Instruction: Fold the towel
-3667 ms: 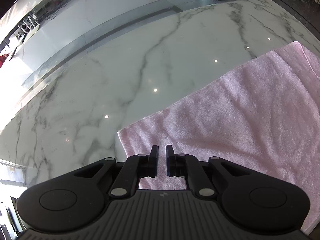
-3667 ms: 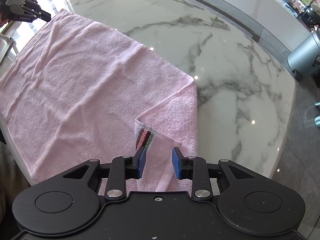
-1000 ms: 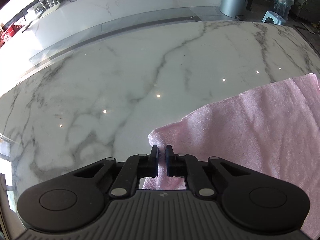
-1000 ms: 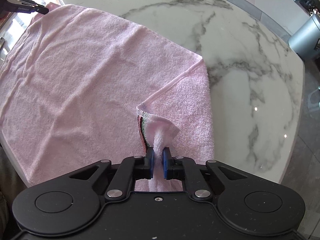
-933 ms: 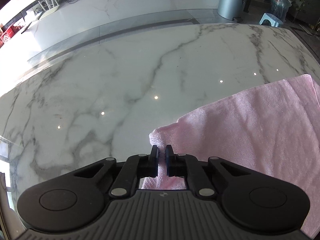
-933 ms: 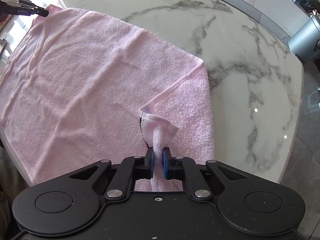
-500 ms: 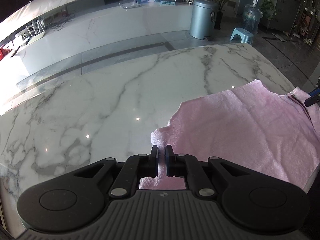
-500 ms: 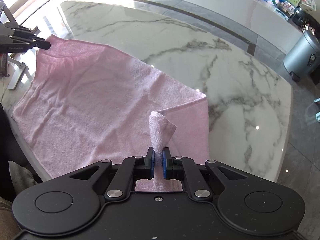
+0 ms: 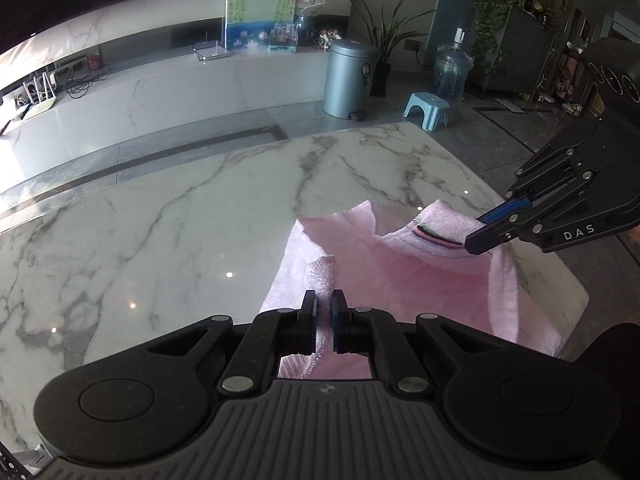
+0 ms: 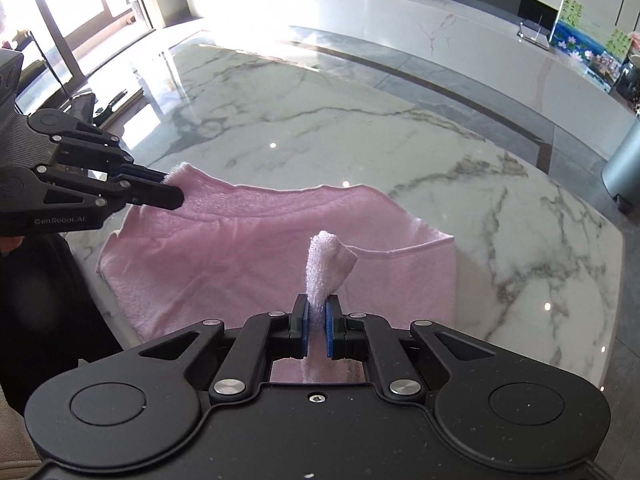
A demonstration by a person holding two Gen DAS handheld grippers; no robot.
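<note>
With both near corners pinched and raised off the table, the towel is at the carry-over stage of its first fold. The left gripper is clenched on one corner, a tuft of pink terry standing up between its pads; the right gripper is clenched on the other corner, where a twisted tuft rises above the blue pads. In the left wrist view the right gripper enters from the right edge, its tips gripping the hem beside a dark woven stripe. In the right wrist view the left gripper enters from the left edge, its tips on the opposite corner. Between the two grips the held edge sags in a shallow curve. The remainder of the towel lies on the marble near the table's front edge, with part of it draped toward the person. Judged from this layout, the fold is begun but not laid: the far edge is on the surface and the lifted edge has not been set on it. The next move calls for carrying both corners forward together at matched height, keeping the edge taut enough to remove the sag, then lowering them onto the far corners so the hems align. Uneven travel would likely skew the fold.
</note>
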